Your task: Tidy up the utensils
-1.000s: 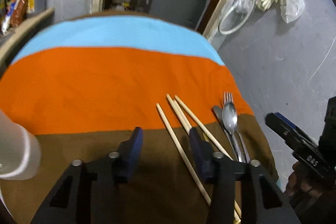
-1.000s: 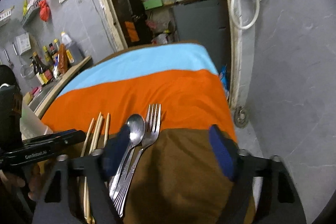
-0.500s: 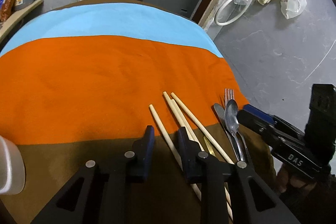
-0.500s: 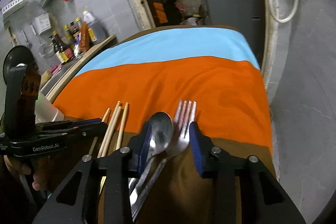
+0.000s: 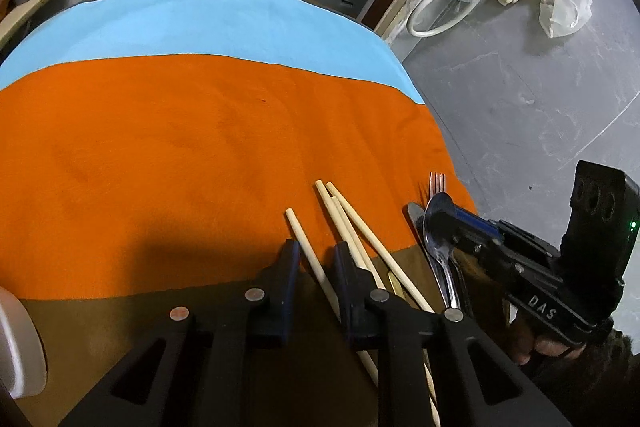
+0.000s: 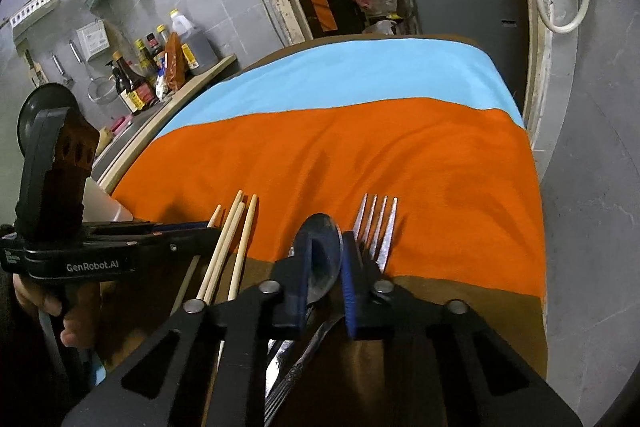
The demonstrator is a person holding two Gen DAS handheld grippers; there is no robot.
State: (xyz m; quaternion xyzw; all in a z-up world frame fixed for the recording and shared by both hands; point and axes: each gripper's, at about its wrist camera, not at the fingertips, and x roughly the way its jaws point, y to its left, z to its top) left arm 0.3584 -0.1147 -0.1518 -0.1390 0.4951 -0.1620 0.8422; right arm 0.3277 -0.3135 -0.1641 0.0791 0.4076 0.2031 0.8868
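on the striped cloth near me, my right gripper has just been closing around the spoon bowl and my left gripper around one chopstick, so lifting could drag the overlapping fork or neighbouring chopsticks.

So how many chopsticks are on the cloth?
4: one apart between the left gripper's fingers, three bunched right of it, beside the spoon.
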